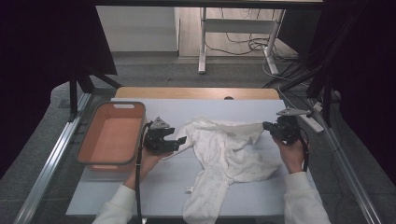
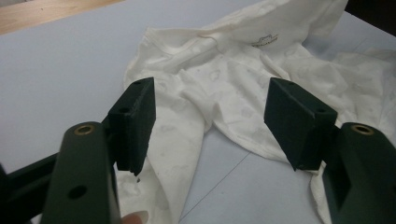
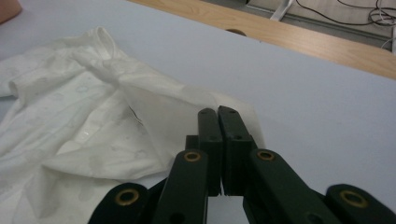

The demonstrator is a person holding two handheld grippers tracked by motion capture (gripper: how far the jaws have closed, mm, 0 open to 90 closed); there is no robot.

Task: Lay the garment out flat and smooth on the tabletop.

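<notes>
Here, in the high view, a white garment [image 1: 224, 154] is being spread on the pale tabletop [image 1: 261, 196], lying rumpled between the two hands, with one long part trailing toward the near edge. The left claw [image 1: 180, 140] is being held just at the garment's left edge, and the right claw [image 1: 267, 125] is being kept at a stretched corner on the far right. An orange basket [image 1: 112, 135] is standing to the left, apart from the cloth. A risk is being judged here: if the right side is pulled while the left is not yet gripping, the whole garment could be dragged sideways rather than flattened.

In the left gripper view, the left claw [image 2: 210, 123] is being held wide open, with its jaws standing above the garment [image 2: 224, 88] near a fold where two parts split. Nothing is being gripped. Should it be closed there, several layers could be caught at once and the crumple would be locked in.

In the right gripper view, the right claw [image 3: 218, 140] is being kept closed, its jaws pressed together on a thin corner of the garment [image 3: 93, 126], which is being drawn taut away from them. The hold looks shallow, so the cloth could be slipping free under a firmer pull.
</notes>
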